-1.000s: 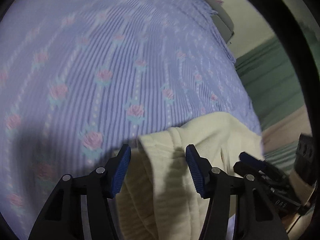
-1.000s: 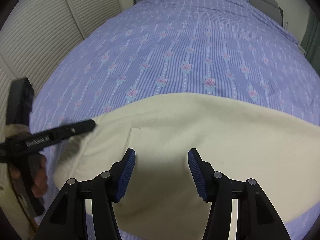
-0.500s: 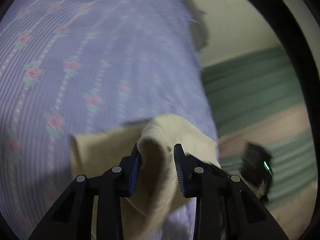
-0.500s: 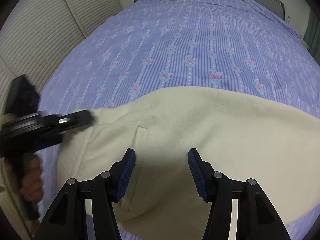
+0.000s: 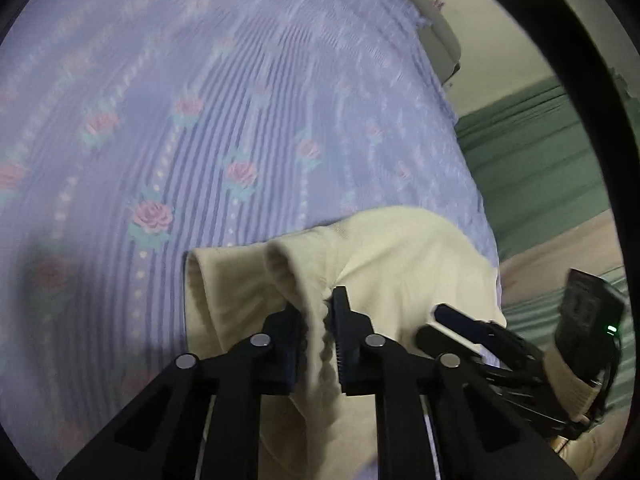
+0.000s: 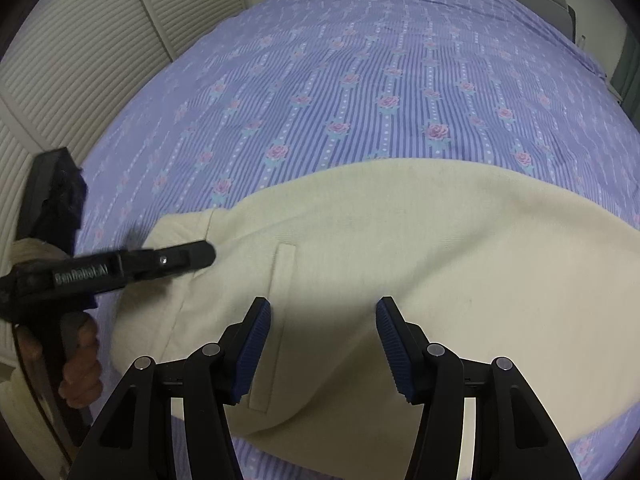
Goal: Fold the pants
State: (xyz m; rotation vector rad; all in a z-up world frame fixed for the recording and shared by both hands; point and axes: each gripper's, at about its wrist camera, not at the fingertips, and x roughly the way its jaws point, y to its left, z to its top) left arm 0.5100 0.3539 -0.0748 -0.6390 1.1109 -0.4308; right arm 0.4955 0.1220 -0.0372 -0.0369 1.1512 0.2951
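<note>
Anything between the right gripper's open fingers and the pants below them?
Nothing: in the right wrist view, the right gripper hangs open over the cream pants.

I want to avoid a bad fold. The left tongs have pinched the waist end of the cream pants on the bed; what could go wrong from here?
1. The left tongs have just closed on only a bunched edge of the pants; lifting may let the fabric slip out.
2. The right tongs are open above the cloth, holding nothing, so a one-sided pull could drag the pants crooked across the bedspread.
</note>
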